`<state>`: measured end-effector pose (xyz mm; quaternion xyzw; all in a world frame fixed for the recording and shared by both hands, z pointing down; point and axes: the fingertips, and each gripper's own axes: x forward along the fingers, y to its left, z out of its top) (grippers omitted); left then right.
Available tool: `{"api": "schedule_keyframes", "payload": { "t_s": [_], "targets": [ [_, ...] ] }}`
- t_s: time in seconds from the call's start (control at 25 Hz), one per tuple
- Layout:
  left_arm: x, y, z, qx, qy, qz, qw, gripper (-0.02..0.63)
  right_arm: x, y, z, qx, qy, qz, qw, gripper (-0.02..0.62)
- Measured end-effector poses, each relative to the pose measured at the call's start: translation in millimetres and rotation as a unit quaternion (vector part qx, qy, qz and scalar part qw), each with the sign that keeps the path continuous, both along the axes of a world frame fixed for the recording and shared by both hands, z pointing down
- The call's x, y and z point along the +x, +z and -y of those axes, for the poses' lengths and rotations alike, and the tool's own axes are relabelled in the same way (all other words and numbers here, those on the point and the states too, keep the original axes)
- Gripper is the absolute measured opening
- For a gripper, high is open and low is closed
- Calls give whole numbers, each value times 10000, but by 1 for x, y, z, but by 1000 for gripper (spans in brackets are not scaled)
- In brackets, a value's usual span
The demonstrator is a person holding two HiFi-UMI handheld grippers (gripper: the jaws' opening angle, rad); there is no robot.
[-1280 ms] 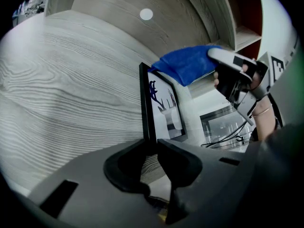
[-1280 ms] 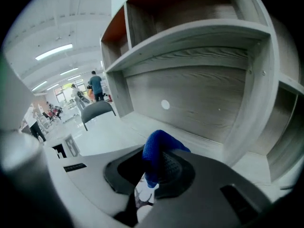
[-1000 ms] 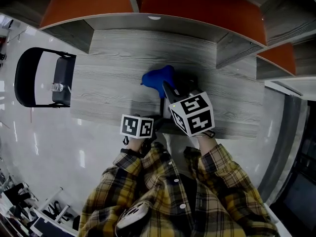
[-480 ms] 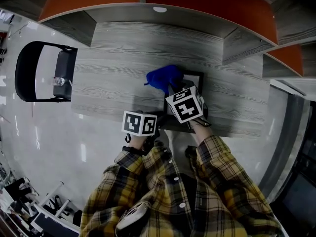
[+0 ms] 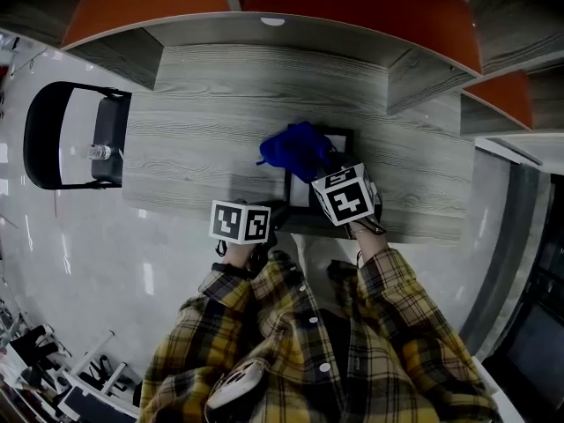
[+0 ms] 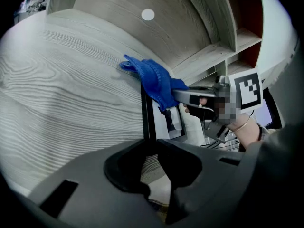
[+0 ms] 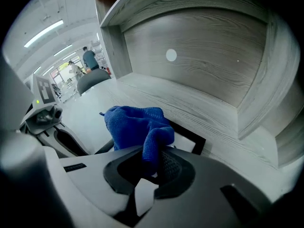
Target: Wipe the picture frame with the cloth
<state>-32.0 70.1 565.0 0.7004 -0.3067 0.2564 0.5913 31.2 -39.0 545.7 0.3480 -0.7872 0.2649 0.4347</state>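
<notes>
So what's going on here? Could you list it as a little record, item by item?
Surface: grey wood-grain desk
Picture frame: black-bordered, lying on the desk
Cloth: blue, bunched over the frame's far corner
Left tongs: shut on the frame's near edge
Right tongs: shut on the cloth
Nearby: black chair left of the desk

1. The cloth (image 7: 135,127) was bright blue.
2. The picture frame (image 6: 146,115) was black around a white inside.
3. The table (image 5: 203,130) was pale grey, streaked with wood grain.
4. The left gripper (image 6: 152,148) and right gripper (image 7: 152,159) were grey, and their cubes bore black-and-white squares.
5. The shirt (image 5: 291,359) was yellow-and-dark plaid.
6. The shelf panels (image 5: 352,7) were orange-red.
</notes>
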Motion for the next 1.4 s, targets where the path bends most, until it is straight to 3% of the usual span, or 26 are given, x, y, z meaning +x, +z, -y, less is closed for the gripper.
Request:
{"api": "schedule_keyframes", "payload": {
  "t_s": [1.0, 1.12, 1.24, 1.4],
  "targets": [
    [3, 1, 5, 7, 206, 0, 9998, 80, 123, 9, -28, -66, 1196, -535, 9914, 40],
    [4, 1, 4, 4, 214, 7, 9998, 80, 116, -14, -22, 110, 1226, -270, 9920, 41],
    [5, 1, 5, 15, 222, 4, 9998, 80, 96, -55, -10, 291, 1306, 405, 9902, 41],
    [3, 0, 4, 29, 230, 9, 9997, 80, 47, -110, 2, 703, 802, 836, 9908, 40]
  ]
}}
